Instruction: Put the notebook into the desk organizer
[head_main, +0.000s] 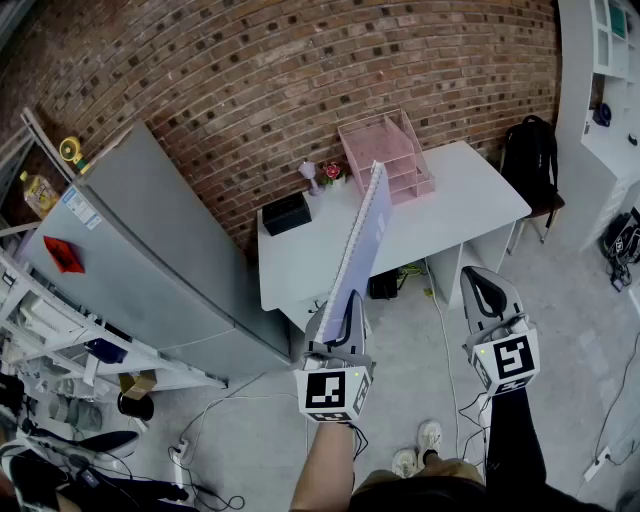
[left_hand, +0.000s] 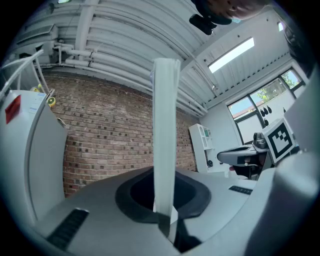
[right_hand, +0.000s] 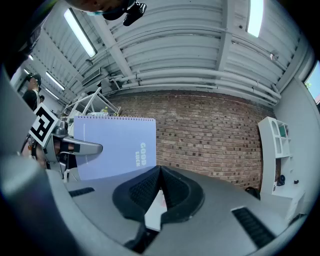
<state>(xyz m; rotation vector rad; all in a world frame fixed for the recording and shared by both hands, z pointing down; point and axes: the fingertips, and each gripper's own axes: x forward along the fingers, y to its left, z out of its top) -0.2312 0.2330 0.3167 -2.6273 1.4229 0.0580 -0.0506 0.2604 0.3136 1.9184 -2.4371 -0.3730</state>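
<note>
A lavender spiral notebook (head_main: 362, 240) stands on edge in the air, pinched at its lower end by my left gripper (head_main: 345, 305), which is shut on it. In the left gripper view the notebook (left_hand: 165, 135) shows edge-on, rising from between the jaws of my left gripper (left_hand: 165, 210). The right gripper view shows the notebook's cover (right_hand: 117, 145) at the left. The pink desk organizer (head_main: 390, 155) sits at the back of the white desk (head_main: 440, 215), beyond the notebook's top. My right gripper (head_main: 478, 280) hangs to the right, shut and empty, as does its own view (right_hand: 160, 182).
On the desk stand a black box (head_main: 287, 213) and a small flower pot (head_main: 330, 172). A grey fridge (head_main: 150, 270) stands to the left, with cluttered shelves beside it. A black backpack (head_main: 528, 160) rests on a chair by the desk. Cables run across the floor.
</note>
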